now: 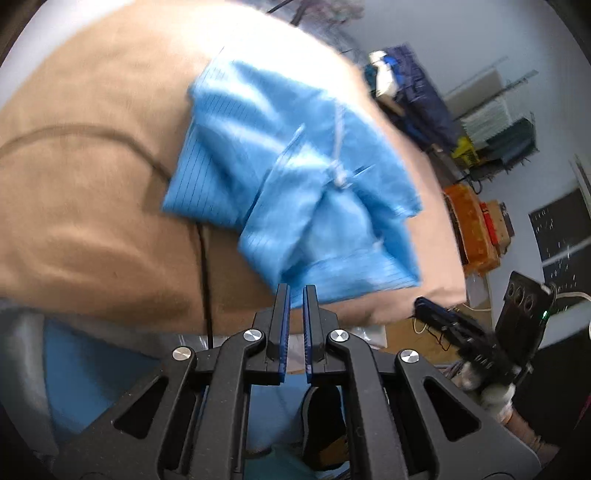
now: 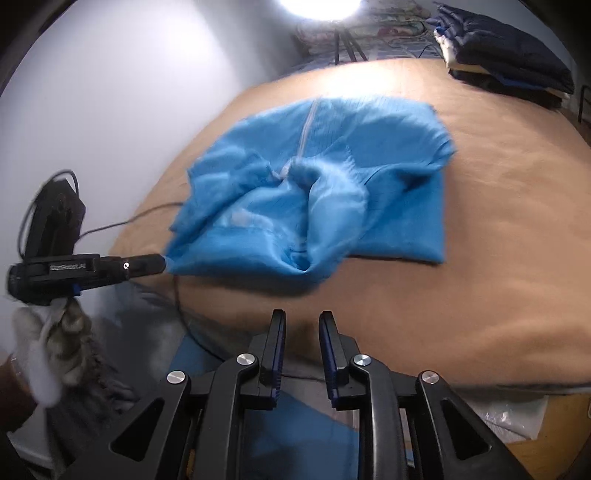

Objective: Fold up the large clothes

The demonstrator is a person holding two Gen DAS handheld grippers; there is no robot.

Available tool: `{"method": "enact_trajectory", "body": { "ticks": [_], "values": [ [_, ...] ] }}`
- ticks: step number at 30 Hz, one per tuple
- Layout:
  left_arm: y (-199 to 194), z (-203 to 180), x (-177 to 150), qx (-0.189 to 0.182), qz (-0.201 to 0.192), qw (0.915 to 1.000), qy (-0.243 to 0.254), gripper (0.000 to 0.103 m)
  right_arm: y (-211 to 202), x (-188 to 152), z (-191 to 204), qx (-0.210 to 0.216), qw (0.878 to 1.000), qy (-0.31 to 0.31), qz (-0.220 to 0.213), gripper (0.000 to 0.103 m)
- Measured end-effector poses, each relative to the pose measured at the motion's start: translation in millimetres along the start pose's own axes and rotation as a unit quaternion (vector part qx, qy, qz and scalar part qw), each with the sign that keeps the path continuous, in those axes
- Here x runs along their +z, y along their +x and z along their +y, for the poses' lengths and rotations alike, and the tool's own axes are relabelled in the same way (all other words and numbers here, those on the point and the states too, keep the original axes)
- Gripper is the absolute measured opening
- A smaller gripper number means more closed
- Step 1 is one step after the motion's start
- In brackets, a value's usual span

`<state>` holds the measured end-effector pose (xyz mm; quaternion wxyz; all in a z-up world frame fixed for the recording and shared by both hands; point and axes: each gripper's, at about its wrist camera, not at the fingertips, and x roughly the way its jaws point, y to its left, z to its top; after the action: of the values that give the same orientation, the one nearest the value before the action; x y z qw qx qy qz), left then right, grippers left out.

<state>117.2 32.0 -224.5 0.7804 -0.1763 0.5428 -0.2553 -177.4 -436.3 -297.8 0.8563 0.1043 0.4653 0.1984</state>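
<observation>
A light blue garment (image 2: pixel 314 192) with a white zipper lies partly folded and bunched on a tan-covered table (image 2: pixel 498 221). It also shows in the left wrist view (image 1: pixel 288 177). My left gripper (image 1: pixel 295 291) sits at the garment's near edge, its jaws a narrow gap apart with nothing clearly between them. In the right wrist view the left gripper (image 2: pixel 162 264) touches the garment's left corner. My right gripper (image 2: pixel 301 321) is open and empty, above the table's near edge, short of the garment.
A folded dark blue jacket (image 2: pixel 506 55) lies at the table's far right corner. A thin dark cable (image 2: pixel 177 295) runs across the table's left side. Shelves and orange boxes (image 1: pixel 472 229) stand beyond the table. A lamp (image 2: pixel 321 7) shines at the back.
</observation>
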Motion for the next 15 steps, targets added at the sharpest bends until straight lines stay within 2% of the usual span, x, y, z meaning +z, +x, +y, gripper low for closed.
{"method": "enact_trajectory", "body": {
  "ticks": [2,3,4,6,8,9,11,12,13,15],
  "values": [
    [-6,-14,11,-0.007,-0.017,0.9997,0.013,0.003,-18,11,1,0.006,1.0,0.001,-0.025,0.02],
    [-4,-23,18,-0.01,-0.019,0.9995,0.023,0.003,-25,20,0,0.002,0.999,0.005,-0.042,0.024],
    [0,-29,25,-0.008,-0.021,0.9993,0.03,0.003,-28,26,1,0.0,0.999,0.011,-0.053,0.038],
    [15,-44,37,-0.007,-0.018,0.9985,0.052,0.003,-27,40,-3,-0.005,0.998,0.027,-0.064,0.056],
    [37,-55,46,-0.007,-0.002,0.9981,0.062,0.003,-9,53,-5,-0.026,0.998,0.034,-0.047,0.056],
    [50,-58,50,-0.013,0.01,0.998,0.061,0.003,6,57,-4,-0.043,0.998,0.028,-0.027,0.054],
    [69,-62,52,-0.018,0.03,0.997,0.069,0.003,27,59,-2,-0.082,0.997,0.004,0.001,0.031],
    [78,-64,50,-0.016,0.04,0.9964,0.073,0.003,34,58,-1,-0.094,0.995,-0.011,0.015,0.014],
    [85,-65,49,-0.015,0.046,0.9958,0.078,0.003,39,58,1,-0.098,0.995,-0.018,0.022,0.006],
    [103,-61,42,-0.002,0.067,0.9935,0.092,0.003,30,58,5,-0.076,0.997,-0.025,0.013,0.002]
  ]
}}
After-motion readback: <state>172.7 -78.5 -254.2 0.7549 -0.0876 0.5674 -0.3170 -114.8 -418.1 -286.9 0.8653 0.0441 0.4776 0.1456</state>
